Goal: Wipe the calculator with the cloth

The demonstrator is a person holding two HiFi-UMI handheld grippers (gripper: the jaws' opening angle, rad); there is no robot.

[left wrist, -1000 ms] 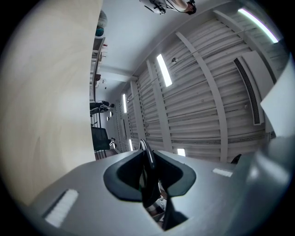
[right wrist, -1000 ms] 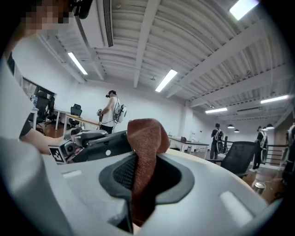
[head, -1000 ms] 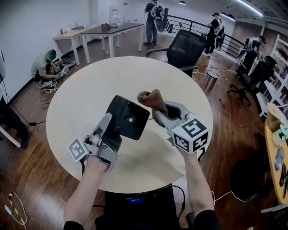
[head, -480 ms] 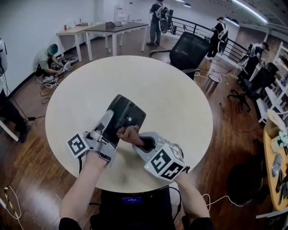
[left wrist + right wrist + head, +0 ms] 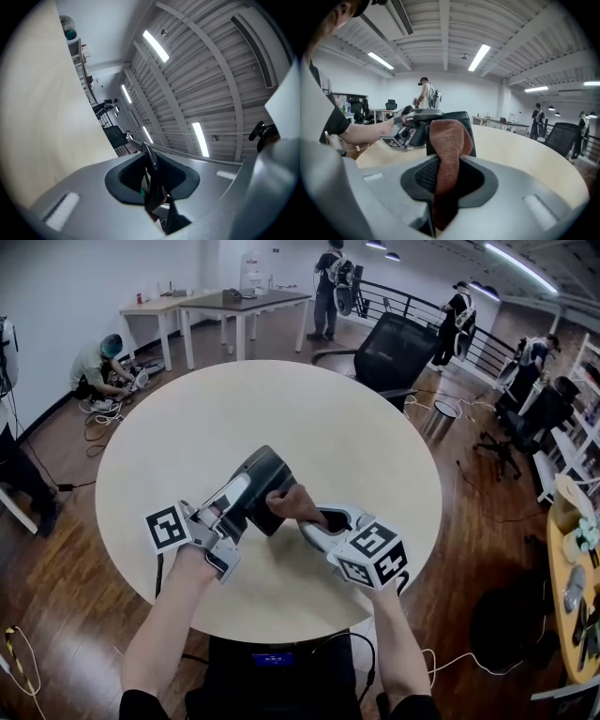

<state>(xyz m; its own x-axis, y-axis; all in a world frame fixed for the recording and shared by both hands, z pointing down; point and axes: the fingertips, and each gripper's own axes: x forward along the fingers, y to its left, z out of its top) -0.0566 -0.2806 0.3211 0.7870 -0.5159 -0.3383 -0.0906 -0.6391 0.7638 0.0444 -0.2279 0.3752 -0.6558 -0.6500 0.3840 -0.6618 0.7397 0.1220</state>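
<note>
Round and pale, the smooth matte worktop [image 5: 309,409] stands on dark wood flooring in an open office. Above its near half, the left hand-held gripper [image 5: 236,498] pinches a flat, black, hard-cased calculator [image 5: 265,476] by its thin edge, slab tilted and lifted off the surface. The right hand-held gripper [image 5: 314,519] is clamped on a soft, nubby reddish-brown cloth [image 5: 292,502], whose bunched end appears to touch the calculator's lower right side. Both bare forearms reach in from the near edge and converge, the left nose angled slightly upward.
</note>
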